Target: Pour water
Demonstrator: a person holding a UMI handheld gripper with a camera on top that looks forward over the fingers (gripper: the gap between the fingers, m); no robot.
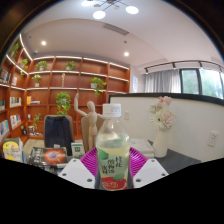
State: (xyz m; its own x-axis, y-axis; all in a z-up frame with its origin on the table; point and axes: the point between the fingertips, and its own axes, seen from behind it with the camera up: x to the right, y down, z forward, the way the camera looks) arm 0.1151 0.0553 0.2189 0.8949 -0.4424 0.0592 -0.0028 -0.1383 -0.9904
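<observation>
Room: wooden wall shelving [60, 75] with potted plants, ceiling lights, window with curtain [165, 80] to one side. Noted as background only.

Worktop [180, 158]: dark surface, partly visible beyond the tool; assorted small items on the shelving side, too small to identify. No cup or other receiving vessel can be made out.

Wooden figure [91, 120]: upright, behind the bottle.

Flower vase [162, 135]: pale blooms in a pink vase, standing on the worktop well beyond the fingers on the window side.

Bottle [113, 150]: clear plastic, pale cap on, green-and-red label. Upright, held between the fingers and raised in front of the camera; its base is hidden.

Tool [113, 172]: both fingers closed against the bottle's lower body, pink pads [91, 163] pressing either flank of the label.

Step in hand, as judged: bottle gripped and carried upright; pouring not begun.

Next move, as judged: find a receiving vessel, bring the bottle's neck over it, then tilt slowly. The cap appears fitted and would need removing first.
</observation>
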